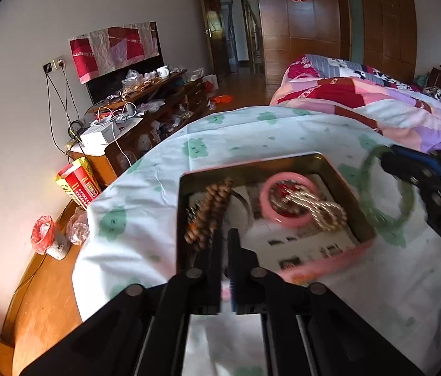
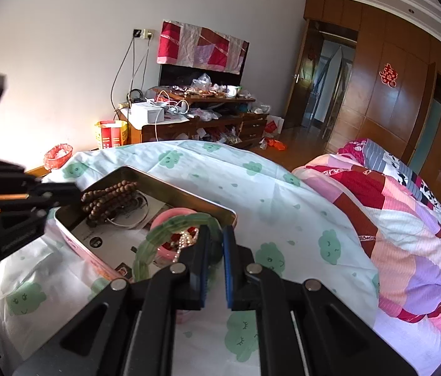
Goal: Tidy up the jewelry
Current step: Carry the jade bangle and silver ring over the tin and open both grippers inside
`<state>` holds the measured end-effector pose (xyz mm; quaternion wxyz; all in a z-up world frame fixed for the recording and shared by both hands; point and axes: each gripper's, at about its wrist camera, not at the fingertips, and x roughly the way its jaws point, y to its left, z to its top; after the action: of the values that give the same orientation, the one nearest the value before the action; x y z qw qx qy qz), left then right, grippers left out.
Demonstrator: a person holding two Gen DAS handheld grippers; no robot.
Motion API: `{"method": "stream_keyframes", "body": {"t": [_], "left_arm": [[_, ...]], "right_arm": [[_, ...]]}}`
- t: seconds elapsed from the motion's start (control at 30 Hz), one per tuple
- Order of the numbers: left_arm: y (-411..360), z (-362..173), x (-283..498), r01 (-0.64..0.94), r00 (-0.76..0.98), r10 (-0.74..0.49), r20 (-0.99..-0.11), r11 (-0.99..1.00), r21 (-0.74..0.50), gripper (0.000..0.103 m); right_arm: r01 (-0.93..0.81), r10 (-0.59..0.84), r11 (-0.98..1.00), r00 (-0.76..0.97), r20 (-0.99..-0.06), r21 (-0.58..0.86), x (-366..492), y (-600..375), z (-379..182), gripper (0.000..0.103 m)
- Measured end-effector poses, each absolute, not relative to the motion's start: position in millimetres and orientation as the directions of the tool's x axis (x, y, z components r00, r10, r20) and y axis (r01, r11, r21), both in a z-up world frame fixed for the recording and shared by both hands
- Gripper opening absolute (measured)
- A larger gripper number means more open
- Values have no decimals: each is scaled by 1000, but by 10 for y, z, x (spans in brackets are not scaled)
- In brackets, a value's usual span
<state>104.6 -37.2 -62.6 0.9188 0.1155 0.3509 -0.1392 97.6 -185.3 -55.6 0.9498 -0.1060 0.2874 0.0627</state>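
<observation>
An open metal tin [image 1: 339,169] [image 2: 189,195] lies on the white sheet with green clouds. Inside it are brown wooden beads [image 1: 211,206] [image 2: 107,200], a pink bangle [image 1: 286,221] [image 2: 170,213] and a pearl strand [image 1: 320,210] [image 2: 186,241]. My left gripper [image 1: 225,235] [image 2: 78,195] hangs over the tin's near-left corner with a narrow gap between its jaws. The beads lie just left of and beyond its tips, and none shows in the gap. My right gripper [image 2: 215,235] [image 1: 385,161] is shut on a green bangle [image 2: 170,228] [image 1: 386,194], held above the tin's right side.
A patchwork quilt [image 2: 392,219] [image 1: 377,100] is heaped on the bed to the right. A cluttered wooden dresser [image 2: 195,119] [image 1: 145,106] stands against the far wall. A yellow-red box [image 1: 78,185] [image 2: 111,134] and a red-lined bin [image 1: 43,233] [image 2: 57,155] sit by the bed's left edge.
</observation>
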Motion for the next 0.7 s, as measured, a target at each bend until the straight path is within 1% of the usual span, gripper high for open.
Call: {"method": "stream_keyframes", "body": {"t": [0.03,0.07,0.1,0.13,0.2,0.27,0.37,0.43,0.5,0.6,0.7], "left_arm": [[-389,-650,966,336,717,-170,-676,934,121,33],[-416,-687,850,331,723,-164,-671,935,128,69],[-428,-702,800,324,729,-163,-665,937,126,90],[-440,-725,713,319,739,-170,-652,940,116,91],[-515,-791,615,342,720,-193,-666,934,99,91],[-594,-893,587,336,709,-171,-684,935,116,91],[-655,-1063,675,337,672,-160,-723,935,107,90],[-677,-1133,736,330,659,-151,-737,939,102,82],[-721,-1204,784,337,636,-159,-755,937,87,69],[-842,-1294,835,352,621,-149,-769,930,104,63],[-892,-1357,893,354,607,-154,-780,931,91,63]], "right_arm": [[-177,59,971,827,-558,-160,959,-1863,-554,9],[-175,59,972,827,-559,-156,942,-1873,-555,9],[-175,62,973,826,-561,-150,914,-1880,-566,9],[-177,65,973,824,-562,-147,880,-1878,-576,9],[-180,70,974,819,-569,-141,791,-1879,-625,9],[-179,72,975,816,-574,-132,696,-1893,-687,9],[-171,69,978,808,-585,-121,621,-1941,-790,9],[-160,67,981,805,-589,-108,602,-1977,-836,9],[-158,73,983,800,-596,-92,604,-2008,-873,9],[-157,78,984,802,-592,-83,611,-2026,-880,9],[-159,88,985,807,-584,-71,601,-2042,-869,9]]}}
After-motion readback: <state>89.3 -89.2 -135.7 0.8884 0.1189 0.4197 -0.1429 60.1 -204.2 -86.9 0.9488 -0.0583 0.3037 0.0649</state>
